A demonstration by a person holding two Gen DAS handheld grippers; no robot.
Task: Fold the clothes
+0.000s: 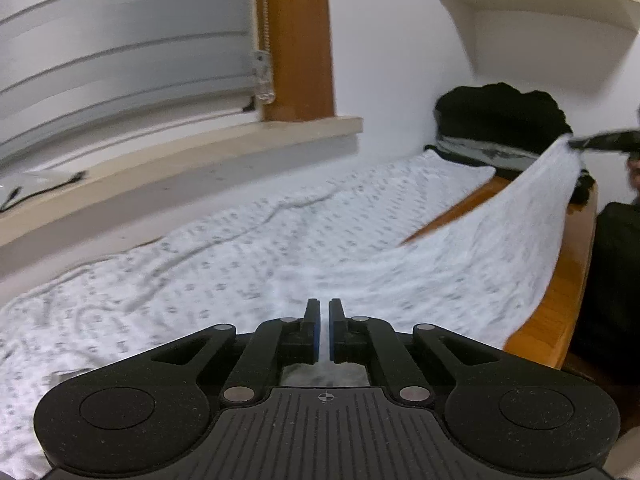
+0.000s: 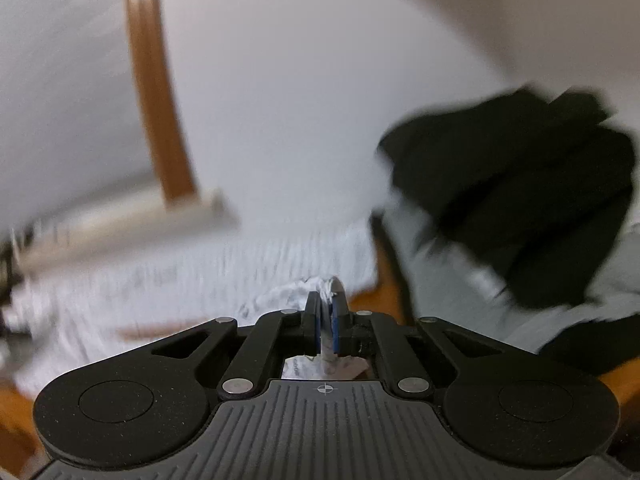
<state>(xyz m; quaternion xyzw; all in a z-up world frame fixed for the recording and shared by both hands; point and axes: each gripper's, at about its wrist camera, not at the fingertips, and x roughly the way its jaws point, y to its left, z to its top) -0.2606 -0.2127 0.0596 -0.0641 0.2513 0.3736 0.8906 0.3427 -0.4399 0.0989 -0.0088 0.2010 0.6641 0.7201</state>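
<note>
1. Nearest the left wrist camera: left gripper [image 1: 324,330], jaws drawn almost together. A thin slit shows between the blue pads; whether cloth is pinched in it cannot be told from this view.
2. White patterned cloth [image 1: 224,248] lies spread over the wooden table [image 1: 560,300] below the window sill [image 1: 192,152]. Its near right corner is lifted off the table and stretched up to the right gripper [image 1: 576,145].
3. Right wrist view, blurred: right gripper [image 2: 327,322] closed on a bunched edge of the cloth, fabric visibly squeezed between the pads.
4. Dark pile of clothes [image 1: 500,120] sits at the far end of the table, just beyond the cloth.
5. Judged step: start of a fold, with the right corner raised.
6. Next move probably calls for carrying that corner across the cloth toward the opposite edge, keeping the fabric taut, aligning edges before release, and staying clear of the dark pile.
</note>
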